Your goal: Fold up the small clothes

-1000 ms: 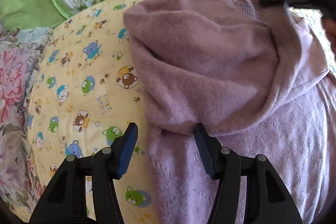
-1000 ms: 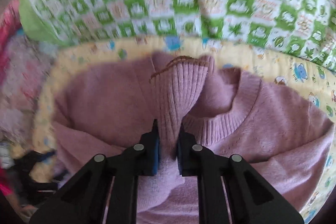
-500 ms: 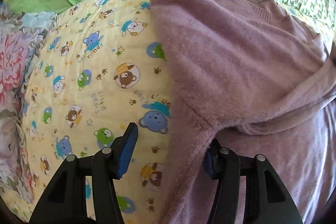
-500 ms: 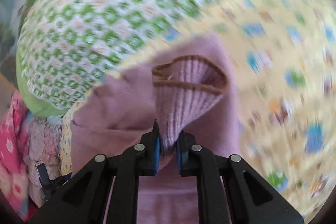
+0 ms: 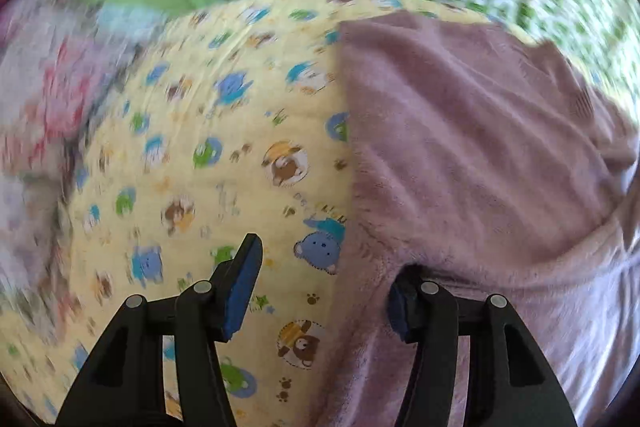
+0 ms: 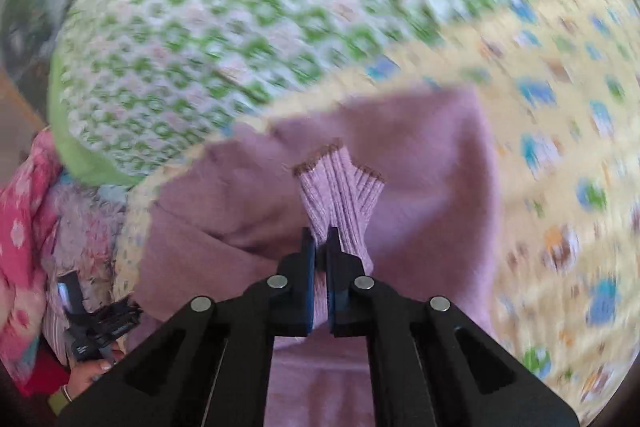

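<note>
Right gripper [image 6: 318,247] pinching sleeve cuff [image 6: 340,187]

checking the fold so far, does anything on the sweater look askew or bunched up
Yes. The sleeve cuff is pinched in the shut right gripper, whose jaws have just closed tighter, and stands up crumpled instead of lying flat on the sweater. Near the open left gripper, the sweater's folded flap lies slanted with a puckered edge.

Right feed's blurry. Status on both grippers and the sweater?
Right gripper just closed tighter, shut on the ribbed cuff. Left gripper open, one finger under the purple sweater edge. Nothing in the way.
</note>
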The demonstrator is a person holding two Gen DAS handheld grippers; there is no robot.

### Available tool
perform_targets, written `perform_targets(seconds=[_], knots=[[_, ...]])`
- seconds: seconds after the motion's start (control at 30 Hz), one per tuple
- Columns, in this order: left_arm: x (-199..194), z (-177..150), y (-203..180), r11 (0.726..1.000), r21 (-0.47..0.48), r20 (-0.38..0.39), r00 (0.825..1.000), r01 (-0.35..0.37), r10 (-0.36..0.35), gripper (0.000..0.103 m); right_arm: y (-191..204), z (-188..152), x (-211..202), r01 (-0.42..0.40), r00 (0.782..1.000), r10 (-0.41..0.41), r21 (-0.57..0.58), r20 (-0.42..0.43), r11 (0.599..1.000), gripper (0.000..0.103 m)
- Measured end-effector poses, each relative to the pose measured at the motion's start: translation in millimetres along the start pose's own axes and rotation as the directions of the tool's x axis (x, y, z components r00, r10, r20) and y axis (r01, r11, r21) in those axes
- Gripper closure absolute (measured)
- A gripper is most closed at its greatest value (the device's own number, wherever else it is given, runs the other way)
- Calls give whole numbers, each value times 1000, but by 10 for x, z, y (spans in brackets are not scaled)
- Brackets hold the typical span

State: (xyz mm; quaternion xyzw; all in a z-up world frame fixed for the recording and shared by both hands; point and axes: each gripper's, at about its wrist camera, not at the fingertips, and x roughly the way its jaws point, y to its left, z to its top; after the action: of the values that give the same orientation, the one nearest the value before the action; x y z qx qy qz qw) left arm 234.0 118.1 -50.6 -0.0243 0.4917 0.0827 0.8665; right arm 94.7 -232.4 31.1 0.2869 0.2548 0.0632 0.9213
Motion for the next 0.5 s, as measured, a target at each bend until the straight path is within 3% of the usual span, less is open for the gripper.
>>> perform_targets(seconds=[0.1, 0.17, 0.23, 0.27, 0.33, 0.5], knots=[[82, -35, 368, 976, -213, -28, 999, 35, -42, 45, 16, 69, -230, -35, 992, 38, -22, 118, 999, 98], [144, -90, 476, 965, -258, -43, 997, 54, -67, 43, -190, -27, -175, 10, 997, -10, 0, 76, 1000, 97], [158, -97, 478, 970, -240, -44, 997, 50, -62, 43, -478, -225, -73, 148, 988, -147, 31, -44, 988, 92], [149, -110, 468, 974, -223, -43, 997, 45, -56, 43, -567, -284, -68, 178, 982, -173, 52, -78, 983, 92], [91, -172, 435, 979, -201, -45, 998, 44, -54, 42, -773, -438, -165, 201, 975, -187, 120, -122, 972, 92], [-169, -444, 427, 987, -135, -79, 992, 91, -103, 41, -794, -447, -365, 207, 971, -193, 96, -141, 974, 90]])
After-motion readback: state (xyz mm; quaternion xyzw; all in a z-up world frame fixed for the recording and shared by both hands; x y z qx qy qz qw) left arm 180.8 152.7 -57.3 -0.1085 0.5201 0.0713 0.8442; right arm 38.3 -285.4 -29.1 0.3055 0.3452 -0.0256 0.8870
